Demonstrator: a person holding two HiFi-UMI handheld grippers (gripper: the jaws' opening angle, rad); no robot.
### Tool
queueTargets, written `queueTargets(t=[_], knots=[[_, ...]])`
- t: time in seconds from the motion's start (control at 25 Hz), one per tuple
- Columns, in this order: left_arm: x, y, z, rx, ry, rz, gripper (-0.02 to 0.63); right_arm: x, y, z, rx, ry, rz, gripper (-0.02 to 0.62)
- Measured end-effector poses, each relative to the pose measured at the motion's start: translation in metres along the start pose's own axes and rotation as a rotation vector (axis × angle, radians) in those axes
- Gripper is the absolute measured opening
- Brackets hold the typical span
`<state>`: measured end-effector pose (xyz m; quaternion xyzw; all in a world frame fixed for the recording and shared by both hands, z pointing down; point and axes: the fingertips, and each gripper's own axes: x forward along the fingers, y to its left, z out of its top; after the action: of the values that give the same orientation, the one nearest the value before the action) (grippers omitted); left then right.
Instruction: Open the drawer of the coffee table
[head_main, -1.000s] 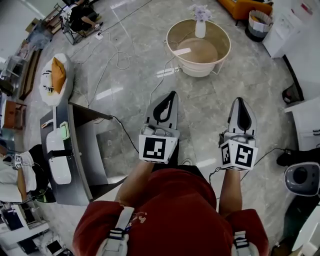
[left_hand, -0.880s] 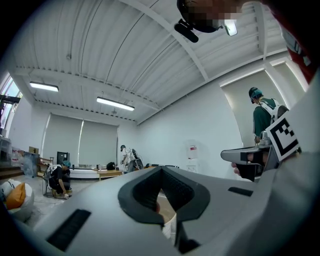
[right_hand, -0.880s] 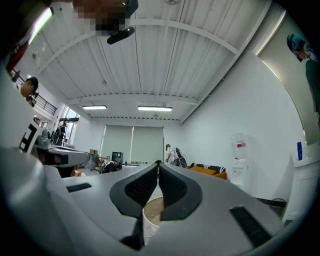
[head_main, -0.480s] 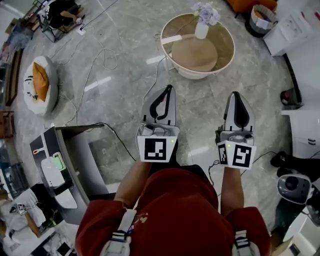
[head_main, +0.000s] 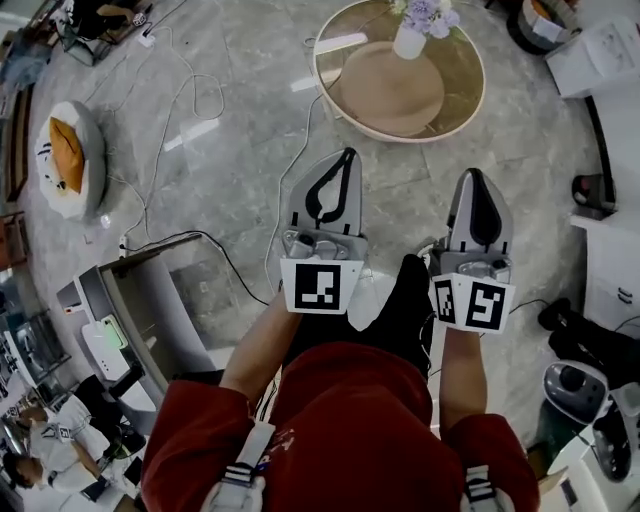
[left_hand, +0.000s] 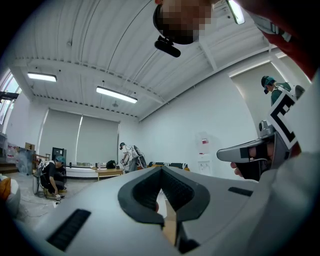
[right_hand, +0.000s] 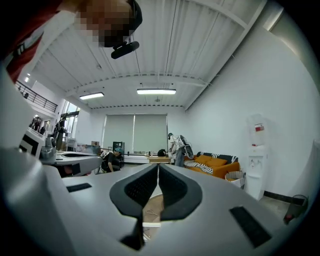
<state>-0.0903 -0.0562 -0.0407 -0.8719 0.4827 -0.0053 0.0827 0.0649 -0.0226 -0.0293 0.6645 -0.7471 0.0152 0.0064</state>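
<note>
Left gripper: clenched, the two dark pads meeting at the tips with nothing between them; it is held level over the floor and aimed toward the coffee table.
Right gripper: clenched as well, jaws pressed together along their length and empty; it sits beside the left one, level with it and aimed the same way.
Coffee table: round, with a pale rim and a tan centre, standing on the grey marbled floor ahead of both grippers and well apart from them.
Drawer: cannot be made out from any view; only the tabletop and rim show.
Vase: white, upright near the tabletop's far edge, holding pale purple flowers.
Person: red top, bare forearms reaching forward, one marker cube above each wrist.
Cable: white, looping over the floor left of the table.
Cushion: round and white with something orange on it, on the floor far to the left.
Desk: grey, just left of the person.
Sofa: orange, against the far wall beyond the right gripper.
</note>
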Motion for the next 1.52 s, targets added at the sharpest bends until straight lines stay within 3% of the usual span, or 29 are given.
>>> queueTargets(t=[0.2, 0.4, 0.56, 0.84, 1.04, 1.16, 1.28, 1.52], knots=[[0.035, -0.052, -0.064, -0.002, 0.034, 0.047, 0.012, 0.025, -0.051, -0.076, 0.033, 0.029, 0.066, 0.025], [0.043, -0.096, -0.168, -0.061, 0.036, 0.117, 0.012, 0.030, -0.070, -0.192, 0.067, 0.090, 0.114, 0.025], [0.036, -0.124, -0.271, -0.039, 0.013, 0.119, 0.012, 0.026, -0.075, -0.314, 0.089, 0.110, 0.100, 0.025], [0.038, -0.138, -0.489, 0.004, 0.034, 0.126, 0.012, 0.058, -0.076, -0.533, 0.107, 0.106, 0.056, 0.025], [0.047, -0.141, -0.603, 0.009, -0.003, 0.138, 0.012, 0.087, -0.087, -0.663, 0.108, 0.097, 0.045, 0.025], [0.051, -0.143, -0.650, 0.024, -0.033, 0.136, 0.012, 0.100, -0.087, -0.725, 0.127, 0.108, 0.046, 0.025], [0.050, -0.146, -0.685, 0.019, -0.048, 0.126, 0.012, 0.111, -0.085, -0.776, 0.213, 0.134, 0.037, 0.025], [0.051, -0.148, -0.727, 0.004, -0.050, 0.139, 0.012, 0.129, -0.075, -0.833, 0.309, 0.184, 0.053, 0.025]])
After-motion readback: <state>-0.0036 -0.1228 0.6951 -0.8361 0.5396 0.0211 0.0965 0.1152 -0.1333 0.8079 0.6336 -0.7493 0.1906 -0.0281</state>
